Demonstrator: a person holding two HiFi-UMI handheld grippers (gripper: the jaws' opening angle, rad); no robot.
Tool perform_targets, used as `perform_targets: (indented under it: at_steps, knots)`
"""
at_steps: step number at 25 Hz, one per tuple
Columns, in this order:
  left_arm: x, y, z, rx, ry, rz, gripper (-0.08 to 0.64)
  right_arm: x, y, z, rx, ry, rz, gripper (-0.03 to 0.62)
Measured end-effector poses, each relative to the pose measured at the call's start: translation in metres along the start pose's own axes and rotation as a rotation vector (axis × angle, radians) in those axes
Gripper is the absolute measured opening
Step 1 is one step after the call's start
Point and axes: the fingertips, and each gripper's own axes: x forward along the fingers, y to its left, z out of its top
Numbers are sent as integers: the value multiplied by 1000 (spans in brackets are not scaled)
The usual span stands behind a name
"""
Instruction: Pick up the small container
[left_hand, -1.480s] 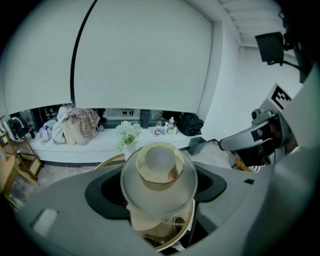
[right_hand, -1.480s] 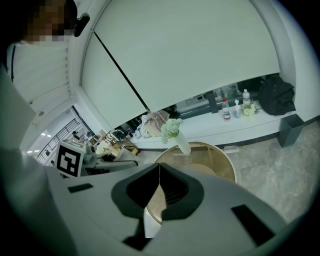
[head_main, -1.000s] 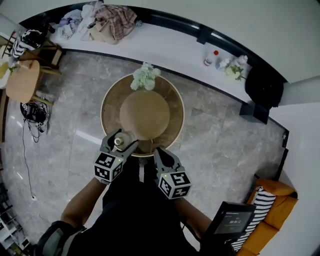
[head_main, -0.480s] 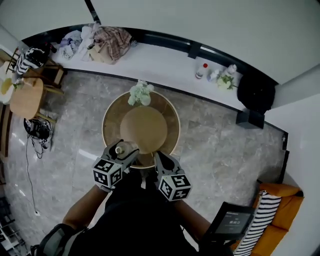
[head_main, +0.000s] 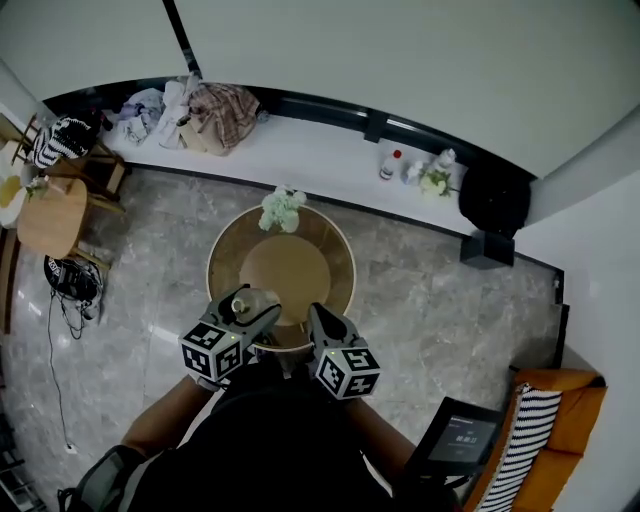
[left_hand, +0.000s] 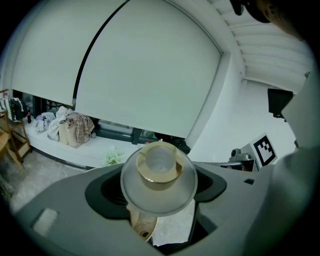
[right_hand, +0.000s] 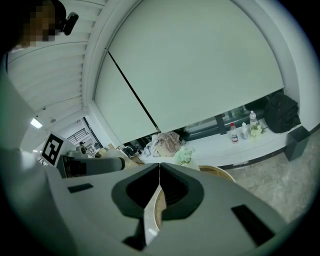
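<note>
My left gripper is shut on the small container, a clear round jar with a gold collar. In the left gripper view the small container fills the gap between the jaws and is lifted, its mouth toward the camera. The left gripper holds it above the near left rim of the round wooden table. My right gripper hangs beside it over the table's near edge; in the right gripper view the right gripper has its jaws pressed together with nothing between them.
A bunch of pale flowers stands at the table's far edge. A white ledge along the wall carries clothes and small bottles. A wooden side table is at the left, an orange seat at the lower right.
The left gripper has lifted with the small container still in it and drawn slightly toward me. The head view has shifted back, showing more wall. The right gripper stays shut.
</note>
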Motion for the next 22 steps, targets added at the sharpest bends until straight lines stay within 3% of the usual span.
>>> perform_targets:
  at_steps: [16, 22]
  knots:
    - [-32, -1, 51, -9, -165, -43, 332, 5, 26, 59, -44, -145, -7, 6]
    - [-36, -5, 72, 22, -206, -63, 332, 8, 39, 77, -146, -173, -3, 6]
